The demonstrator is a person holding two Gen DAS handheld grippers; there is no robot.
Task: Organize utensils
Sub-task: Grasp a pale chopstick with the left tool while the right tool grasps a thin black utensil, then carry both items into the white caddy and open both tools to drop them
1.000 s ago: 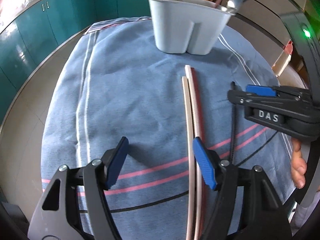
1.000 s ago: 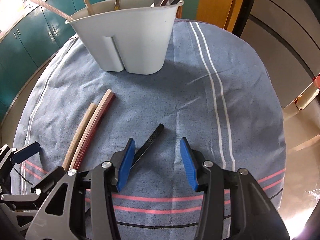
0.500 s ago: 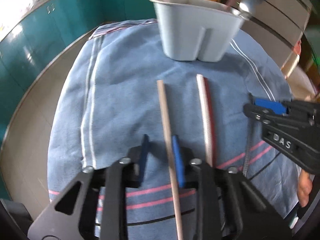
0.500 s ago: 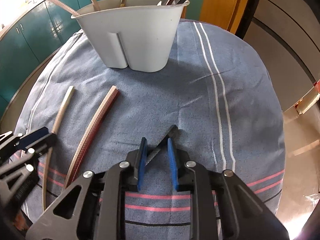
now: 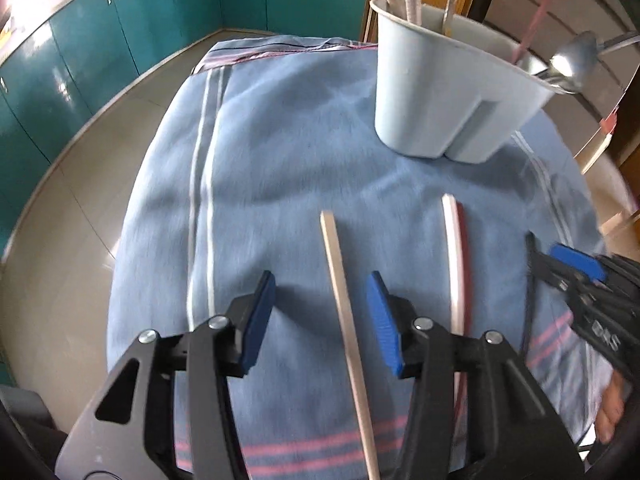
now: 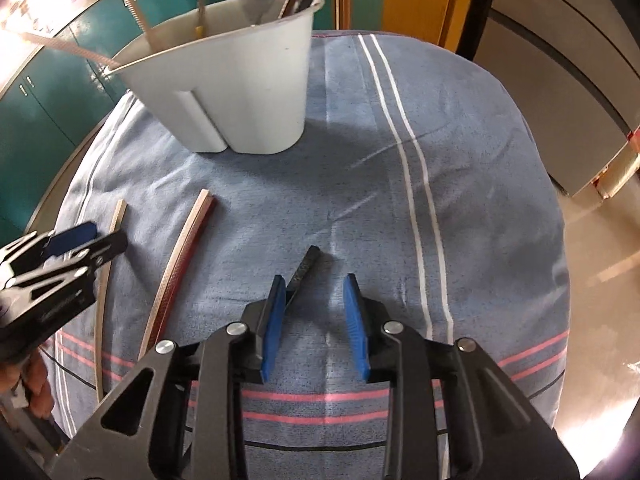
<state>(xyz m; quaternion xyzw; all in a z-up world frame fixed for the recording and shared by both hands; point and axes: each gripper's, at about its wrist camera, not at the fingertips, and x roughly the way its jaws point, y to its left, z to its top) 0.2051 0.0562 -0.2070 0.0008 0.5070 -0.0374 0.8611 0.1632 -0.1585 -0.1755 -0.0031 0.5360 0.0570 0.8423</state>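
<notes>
Three chopsticks (image 6: pixel 176 276) on cloth (image 6: pixel 400 208) — holder (image 6: pixel 240 92) behind

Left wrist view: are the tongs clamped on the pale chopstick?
No, the left tongs stand open, and the pale chopstick lies on the cloth between the pads, touching neither.

both tongs spread, low and level

the left tongs (image 5: pixel 320 320) stand with blue pads well apart, nothing pinched between them, pointing forward and a little downward. the right tongs (image 6: pixel 314 320) stand likewise parted, gripping nothing. each shows at the edge of the other's view, side by side. fingers of a hand (image 6: pixel 34 376) curl behind the left handle.
</notes>
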